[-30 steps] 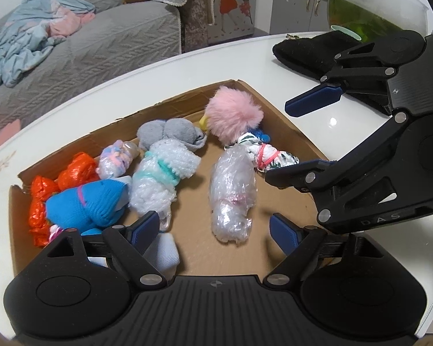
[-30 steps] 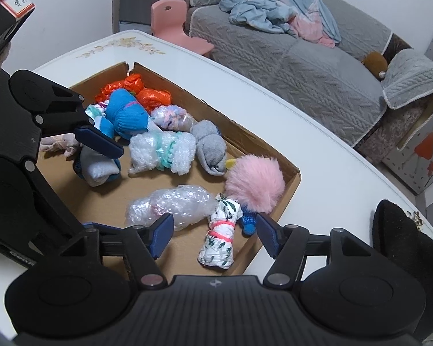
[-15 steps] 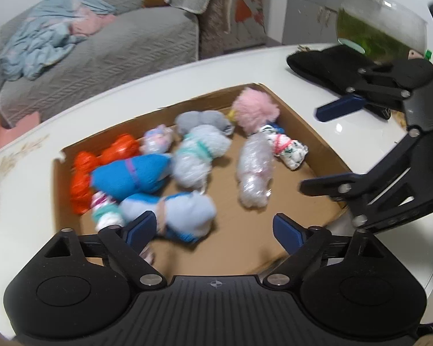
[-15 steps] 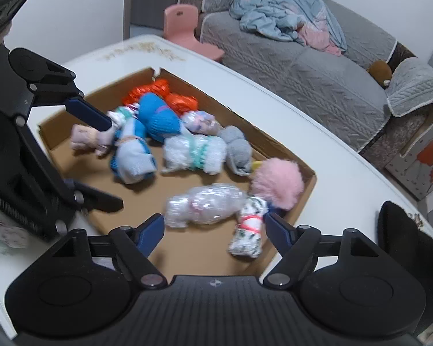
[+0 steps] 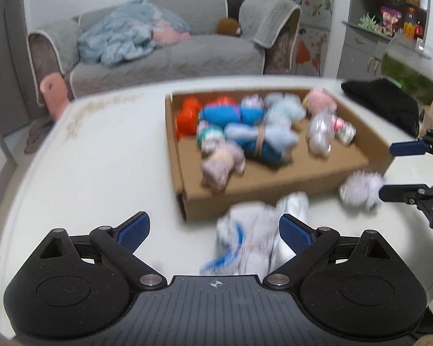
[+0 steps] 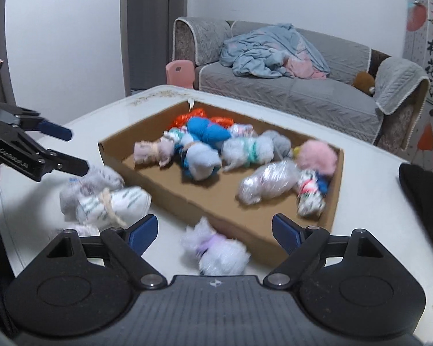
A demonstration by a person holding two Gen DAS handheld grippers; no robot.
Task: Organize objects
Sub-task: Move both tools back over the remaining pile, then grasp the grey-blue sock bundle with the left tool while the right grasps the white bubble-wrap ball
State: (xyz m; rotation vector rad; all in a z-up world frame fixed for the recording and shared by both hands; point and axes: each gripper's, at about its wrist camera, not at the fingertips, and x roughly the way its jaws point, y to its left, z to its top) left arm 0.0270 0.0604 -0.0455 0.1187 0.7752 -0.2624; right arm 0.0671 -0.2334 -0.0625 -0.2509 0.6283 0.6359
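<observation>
A shallow cardboard box [image 5: 274,184] [image 6: 187,199] on the white table holds several rolled sock bundles, among them a blue one [image 6: 207,132], a pink fluffy one [image 6: 317,152] and a clear-wrapped one [image 6: 268,181]. Outside the box lie a white and blue bundle [image 5: 248,239], seen as a striped white bundle [image 6: 109,204] in the right wrist view, and a white fluffy bundle [image 5: 359,191] [image 6: 216,252]. My left gripper [image 5: 213,230] [image 6: 69,150] is open above the striped bundle. My right gripper [image 6: 215,232] [image 5: 395,170] is open above the fluffy bundle.
A black cloth item [image 5: 384,103] [image 6: 424,193] lies on the table right of the box. A grey sofa [image 5: 164,52] with a blue blanket stands behind the table, with a pink child's chair [image 6: 180,72] beside it. A fish tank [image 5: 410,66] stands far right.
Both grippers have pulled back out of the box toward the table's near side. Two loose bundles on the table in front of the box have come into view.
</observation>
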